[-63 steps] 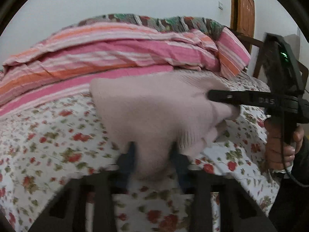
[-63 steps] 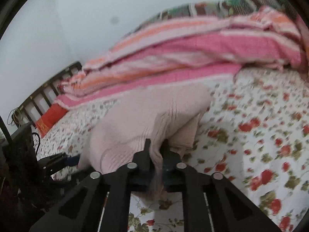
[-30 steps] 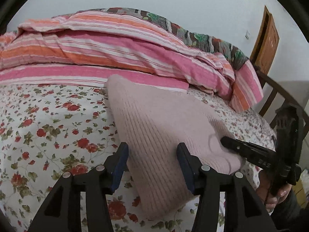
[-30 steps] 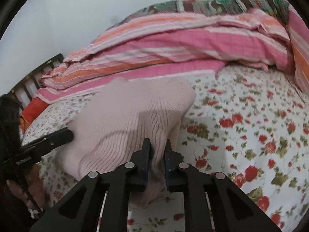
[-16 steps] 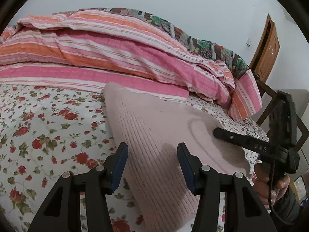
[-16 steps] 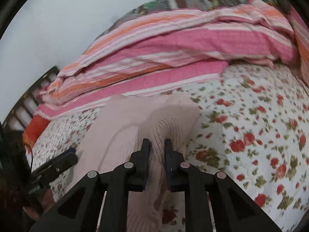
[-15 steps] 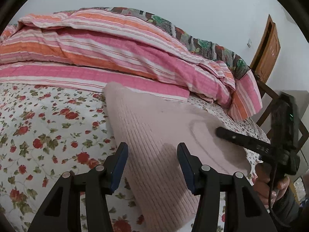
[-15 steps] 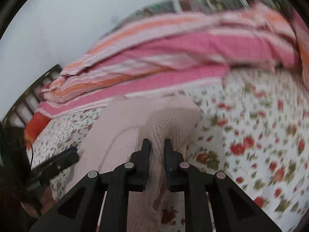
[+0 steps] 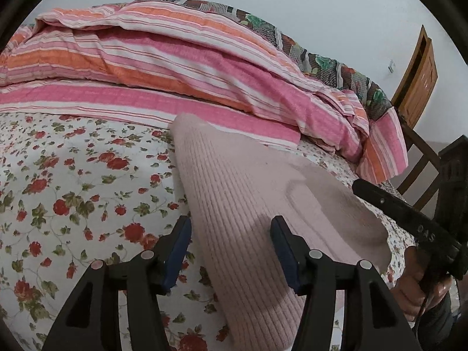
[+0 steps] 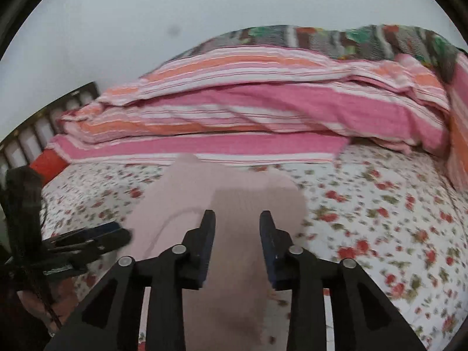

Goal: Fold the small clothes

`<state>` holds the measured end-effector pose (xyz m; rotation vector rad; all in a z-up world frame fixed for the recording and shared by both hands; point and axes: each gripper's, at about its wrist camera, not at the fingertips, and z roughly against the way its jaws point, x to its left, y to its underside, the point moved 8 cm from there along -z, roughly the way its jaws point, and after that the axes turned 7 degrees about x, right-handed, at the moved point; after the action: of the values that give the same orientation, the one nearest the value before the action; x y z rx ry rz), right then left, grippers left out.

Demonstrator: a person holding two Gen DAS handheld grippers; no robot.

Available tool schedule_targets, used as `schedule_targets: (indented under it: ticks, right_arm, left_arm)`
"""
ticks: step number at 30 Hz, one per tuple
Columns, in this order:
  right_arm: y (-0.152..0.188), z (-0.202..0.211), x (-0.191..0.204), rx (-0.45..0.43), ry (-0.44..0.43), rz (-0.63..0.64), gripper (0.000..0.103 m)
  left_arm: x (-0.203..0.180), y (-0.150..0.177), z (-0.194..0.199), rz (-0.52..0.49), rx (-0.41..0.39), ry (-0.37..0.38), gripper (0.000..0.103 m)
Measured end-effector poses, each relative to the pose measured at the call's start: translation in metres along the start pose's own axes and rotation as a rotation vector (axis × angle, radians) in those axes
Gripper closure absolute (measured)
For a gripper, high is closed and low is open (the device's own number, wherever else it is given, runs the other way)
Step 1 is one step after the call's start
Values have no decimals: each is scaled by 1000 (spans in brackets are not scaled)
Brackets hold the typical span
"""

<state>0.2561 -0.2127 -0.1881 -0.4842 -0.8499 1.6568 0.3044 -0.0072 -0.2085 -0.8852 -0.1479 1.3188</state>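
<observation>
With the pink knit garment (image 9: 251,204) lying folded on the bed (image 9: 73,181), both the left gripper (image 9: 231,245) and right gripper (image 10: 237,239) were releasing, fingers parting and clamping nothing, so the next move probably called for a fresh hold on one edge for another fold.

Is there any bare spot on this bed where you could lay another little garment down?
Yes. The floral sheet lies bare left of the pink knit garment, up to the striped quilt. Another bare stretch lies on the garment's other side. Crowded: the quilt along the back.
</observation>
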Motion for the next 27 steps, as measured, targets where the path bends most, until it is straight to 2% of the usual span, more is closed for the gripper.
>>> schedule_targets:
  ticks: [2,4,12,21,26,27]
  right_arm:
    - [8,-14,2,26,14,18,71]
    - [21,-30,-3,64,69,35,71]
    - [31,-25,-6,53,94,68,72]
    - [35,-23,-11,50,72,43,71]
    - [34,-8,-11,40,18,11,68]
    - [32,-5,-12,40,11,1,63]
  left_arm:
    - [0,1,-1,-5,-2,-7,47]
    - [-1,0,-2,-7,0,-8,45]
    - [-4,3,-2,-38,-15,-52,43]
    - [-6,5,-1,-50,-30,-76,42]
    - [-10,4,5,-71,-48,-101,42]
    - [-12,5,7,-77,-49,-105,42]
